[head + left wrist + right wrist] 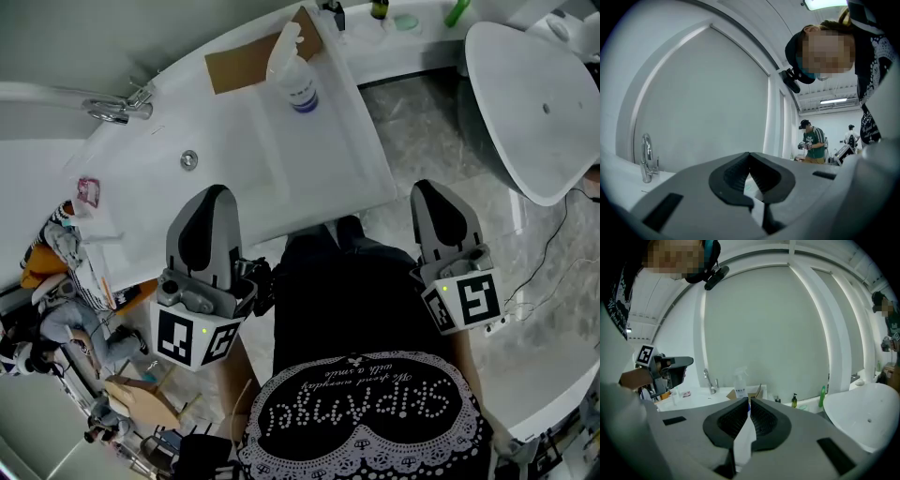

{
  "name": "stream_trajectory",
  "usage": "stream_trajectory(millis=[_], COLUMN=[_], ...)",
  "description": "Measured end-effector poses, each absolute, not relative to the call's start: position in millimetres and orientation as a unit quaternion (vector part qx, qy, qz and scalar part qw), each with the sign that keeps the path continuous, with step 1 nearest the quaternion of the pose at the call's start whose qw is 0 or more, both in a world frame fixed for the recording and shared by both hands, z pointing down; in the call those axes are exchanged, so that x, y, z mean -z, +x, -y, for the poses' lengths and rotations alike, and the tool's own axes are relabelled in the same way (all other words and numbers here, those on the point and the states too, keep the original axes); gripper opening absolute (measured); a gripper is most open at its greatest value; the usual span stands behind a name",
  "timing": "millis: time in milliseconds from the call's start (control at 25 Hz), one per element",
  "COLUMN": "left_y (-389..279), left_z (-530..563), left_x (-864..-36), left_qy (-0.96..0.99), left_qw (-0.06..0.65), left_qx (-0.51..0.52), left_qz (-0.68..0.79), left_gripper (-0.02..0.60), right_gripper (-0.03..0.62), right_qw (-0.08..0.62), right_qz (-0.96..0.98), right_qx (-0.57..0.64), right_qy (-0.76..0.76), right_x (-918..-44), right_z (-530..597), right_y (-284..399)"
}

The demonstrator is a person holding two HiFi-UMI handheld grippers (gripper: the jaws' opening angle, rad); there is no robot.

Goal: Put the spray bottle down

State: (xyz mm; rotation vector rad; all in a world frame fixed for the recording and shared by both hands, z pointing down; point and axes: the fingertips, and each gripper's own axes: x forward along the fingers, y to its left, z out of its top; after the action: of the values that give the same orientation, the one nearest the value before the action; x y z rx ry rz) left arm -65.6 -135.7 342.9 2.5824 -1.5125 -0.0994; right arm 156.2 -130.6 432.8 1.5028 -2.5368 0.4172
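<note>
On the white surface [234,159], at the right end of the cardboard sheet [239,66] | spray bottle [292,70] is standing upright, free of both grippers | left hand-held gripper [214,199] is hanging clenched, empty, well apart from the cardboard sheet | right hand-held gripper [433,195] is hanging clenched, empty, farther from the cardboard sheet
</note>
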Motion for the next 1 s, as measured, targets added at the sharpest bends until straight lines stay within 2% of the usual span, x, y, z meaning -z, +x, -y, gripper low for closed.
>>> stream_trajectory(millis=[1000], left_y=[-71], left_z=[129], left_x=[-348], left_qy=[0.866], left_qw=[0.076], left_qx=[0.024], left_qz=[0.494], left_gripper=[0.005], right_gripper=[0.028], right_qw=[0.083], right_qz=[0.854], right_qx=[-0.129], right_qy=[0.498], right_x=[-433], right_z=[133], right_y=[139])
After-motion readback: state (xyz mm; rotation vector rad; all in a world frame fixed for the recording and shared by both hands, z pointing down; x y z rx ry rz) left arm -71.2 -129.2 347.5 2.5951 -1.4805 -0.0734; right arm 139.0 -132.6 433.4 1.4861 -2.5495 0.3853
